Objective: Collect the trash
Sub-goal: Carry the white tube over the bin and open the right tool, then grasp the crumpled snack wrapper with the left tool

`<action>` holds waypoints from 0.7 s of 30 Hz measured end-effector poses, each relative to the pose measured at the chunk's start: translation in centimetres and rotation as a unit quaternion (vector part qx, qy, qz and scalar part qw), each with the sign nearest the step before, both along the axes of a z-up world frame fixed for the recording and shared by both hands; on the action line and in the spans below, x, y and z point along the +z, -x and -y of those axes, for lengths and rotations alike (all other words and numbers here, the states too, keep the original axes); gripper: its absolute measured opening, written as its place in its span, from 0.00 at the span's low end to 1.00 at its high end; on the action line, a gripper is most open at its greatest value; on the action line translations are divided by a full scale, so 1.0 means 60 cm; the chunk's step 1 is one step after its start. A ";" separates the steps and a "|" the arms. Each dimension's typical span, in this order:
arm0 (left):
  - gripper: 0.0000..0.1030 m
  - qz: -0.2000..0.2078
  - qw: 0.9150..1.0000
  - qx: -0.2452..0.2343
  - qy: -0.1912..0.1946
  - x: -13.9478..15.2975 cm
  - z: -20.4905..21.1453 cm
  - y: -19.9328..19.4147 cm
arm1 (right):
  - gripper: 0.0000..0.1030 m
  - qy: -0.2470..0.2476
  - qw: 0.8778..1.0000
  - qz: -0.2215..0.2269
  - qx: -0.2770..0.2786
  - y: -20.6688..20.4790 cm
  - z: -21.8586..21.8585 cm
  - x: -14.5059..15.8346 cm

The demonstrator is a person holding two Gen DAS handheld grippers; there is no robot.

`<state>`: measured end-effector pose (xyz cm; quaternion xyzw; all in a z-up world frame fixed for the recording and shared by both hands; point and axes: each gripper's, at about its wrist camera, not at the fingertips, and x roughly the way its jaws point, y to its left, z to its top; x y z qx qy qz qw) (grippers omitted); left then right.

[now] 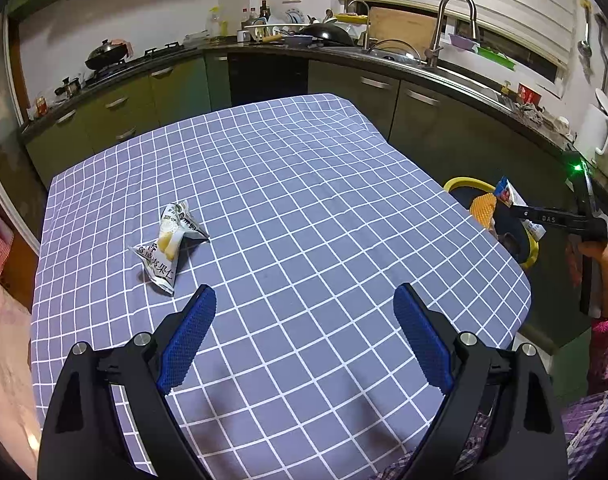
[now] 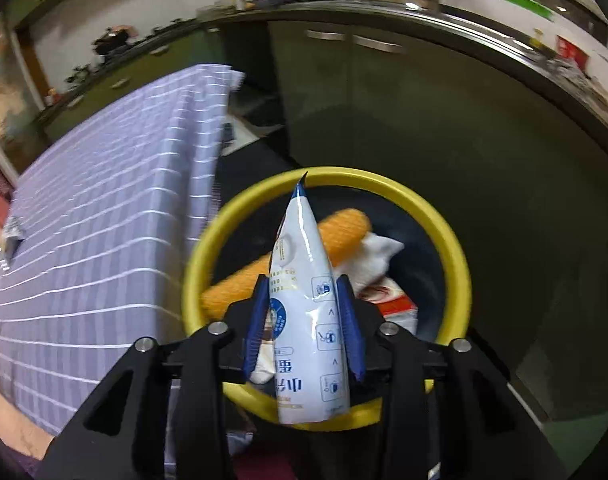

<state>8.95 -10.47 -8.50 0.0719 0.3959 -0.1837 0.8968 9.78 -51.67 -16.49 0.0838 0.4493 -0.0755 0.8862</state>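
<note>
My right gripper [image 2: 302,284] is shut on a white and blue snack packet [image 2: 304,280] and holds it over a yellow-rimmed bin [image 2: 452,240] beside the table. The bin holds an orange corrugated wrapper [image 2: 344,228], a white tissue [image 2: 372,256] and a red and white carton [image 2: 396,304]. In the left wrist view the right gripper [image 1: 516,210] holds the packet [image 1: 508,192] over the bin [image 1: 464,182]. My left gripper [image 1: 304,300] is open above the checked tablecloth [image 1: 283,200]. A crumpled white snack wrapper [image 1: 169,244] lies left of and just beyond its left finger.
The table edge runs right beside the bin. Dark green kitchen cabinets [image 1: 424,120] and a counter with a sink tap [image 1: 456,24] and a wok [image 1: 328,34] stand behind. A white kettle [image 1: 598,136] is at the far right.
</note>
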 end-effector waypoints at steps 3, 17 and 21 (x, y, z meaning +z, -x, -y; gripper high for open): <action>0.87 -0.006 1.000 0.000 0.005 -0.002 -0.004 -0.006 | 0.52 0.000 1.000 0.009 -0.007 0.001 0.001 0.000; 0.87 -0.019 0.999 0.022 -0.019 -0.020 -0.097 -0.083 | 0.53 -0.014 0.998 0.033 0.060 -0.015 -0.090 0.033; 0.87 -0.021 0.999 0.006 -0.028 -0.036 -0.115 -0.133 | 0.54 -0.016 0.997 0.032 0.071 -0.019 -0.107 0.034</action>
